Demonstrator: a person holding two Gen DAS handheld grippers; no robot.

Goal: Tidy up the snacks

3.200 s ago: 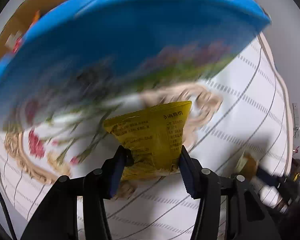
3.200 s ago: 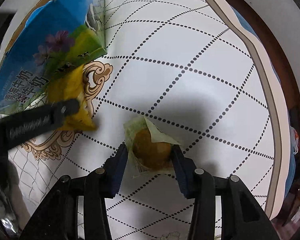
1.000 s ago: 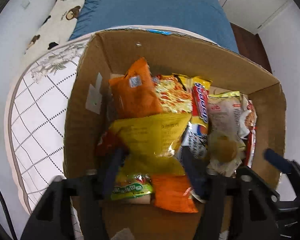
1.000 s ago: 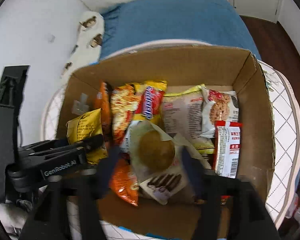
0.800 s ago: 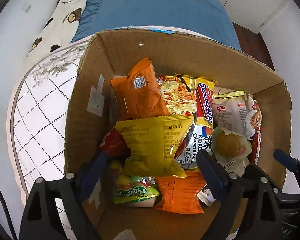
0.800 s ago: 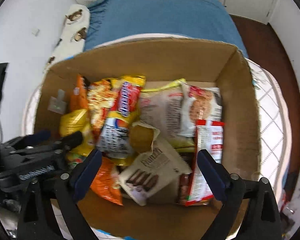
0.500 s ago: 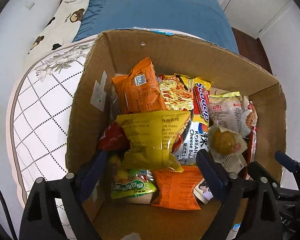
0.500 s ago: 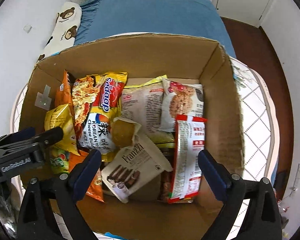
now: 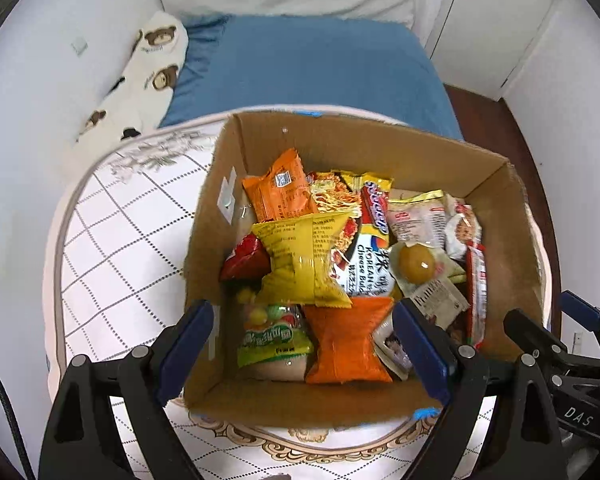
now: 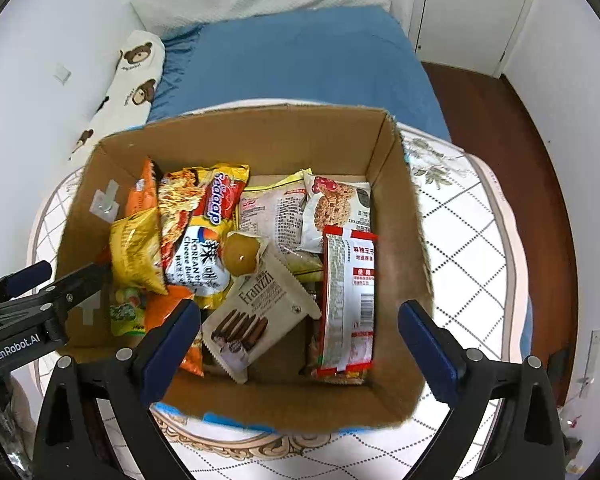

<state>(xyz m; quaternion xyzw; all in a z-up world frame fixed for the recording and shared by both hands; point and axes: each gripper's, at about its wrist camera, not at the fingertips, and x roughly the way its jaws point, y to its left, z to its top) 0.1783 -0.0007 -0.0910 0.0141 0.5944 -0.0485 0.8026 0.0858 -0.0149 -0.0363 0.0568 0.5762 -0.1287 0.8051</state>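
Snacks are seen packed in the cardboard box [image 9: 364, 152] on the patterned table [image 9: 112, 248]: the yellow packet [image 9: 300, 264] lies left, the wrapped round pastry [image 9: 416, 264] right. Above, the left gripper [image 9: 304, 340] and right gripper [image 10: 300, 336] are held wide open, empty.

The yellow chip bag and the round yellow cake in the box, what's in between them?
Between the yellow chip bag and the round yellow cake lies the Korean cheese noodle packet, clearest in the right wrist view.

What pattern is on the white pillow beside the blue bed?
Brown teddy bears on the pillow, clearest in the right wrist view.
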